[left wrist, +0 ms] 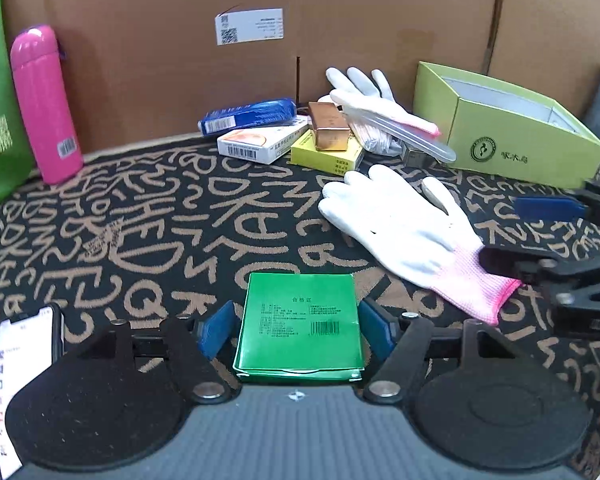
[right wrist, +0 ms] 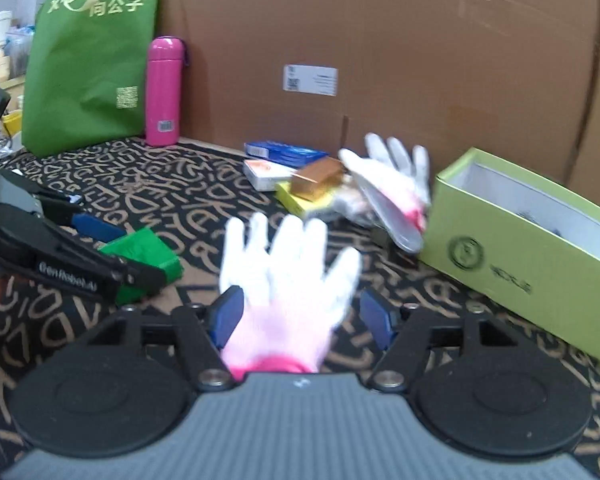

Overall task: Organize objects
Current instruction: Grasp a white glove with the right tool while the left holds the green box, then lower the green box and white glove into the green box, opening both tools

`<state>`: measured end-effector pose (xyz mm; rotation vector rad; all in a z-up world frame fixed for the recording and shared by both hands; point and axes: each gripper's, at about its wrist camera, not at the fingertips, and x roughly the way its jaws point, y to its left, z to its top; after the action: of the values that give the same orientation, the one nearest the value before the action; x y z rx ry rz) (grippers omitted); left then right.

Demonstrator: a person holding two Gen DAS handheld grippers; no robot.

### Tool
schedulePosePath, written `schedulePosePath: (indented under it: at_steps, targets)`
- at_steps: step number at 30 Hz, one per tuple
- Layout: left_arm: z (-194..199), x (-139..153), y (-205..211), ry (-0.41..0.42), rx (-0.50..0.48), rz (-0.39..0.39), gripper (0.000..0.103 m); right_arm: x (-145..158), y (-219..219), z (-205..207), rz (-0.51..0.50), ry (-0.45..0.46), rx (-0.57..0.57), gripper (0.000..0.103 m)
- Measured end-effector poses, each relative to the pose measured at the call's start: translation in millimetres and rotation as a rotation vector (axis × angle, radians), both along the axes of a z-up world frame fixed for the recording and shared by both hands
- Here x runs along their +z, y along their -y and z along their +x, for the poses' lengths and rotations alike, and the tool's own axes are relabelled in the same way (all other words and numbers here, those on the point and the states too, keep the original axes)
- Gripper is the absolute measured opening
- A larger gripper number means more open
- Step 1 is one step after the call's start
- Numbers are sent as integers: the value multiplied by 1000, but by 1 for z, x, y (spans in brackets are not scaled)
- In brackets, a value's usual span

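Green packet between spread left gripper | right gripper spread around glove

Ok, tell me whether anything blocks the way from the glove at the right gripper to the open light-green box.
Nothing visible does. The white glove lies between the open fingers of the right gripper, and only bare patterned cloth shows between it and the light-green box. The clutter pile lies further back, off that line.

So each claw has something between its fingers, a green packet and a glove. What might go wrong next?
The left gripper looks open around the green packet, with gaps at both pads, so a lift now might leave it behind. The glove is limp; the right gripper may pinch only the pink cuff, letting it dangle and snag the pile or lime box.
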<state>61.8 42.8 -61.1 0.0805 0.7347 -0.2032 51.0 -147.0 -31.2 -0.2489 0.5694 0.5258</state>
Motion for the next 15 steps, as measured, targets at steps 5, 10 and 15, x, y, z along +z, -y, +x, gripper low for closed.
schedulePosePath:
  at_steps: [5,10,15]
  targets:
    - [0,-1,1,-3,-7,20,72,-17,-21,11,-42,-50,58,68]
    - [6,-8,1,-25,-9,20,69,-28,-26,23,-67,-81,57,69]
    - [6,-6,0,-29,-6,-9,65,-27,-21,20,-41,-87,79,18]
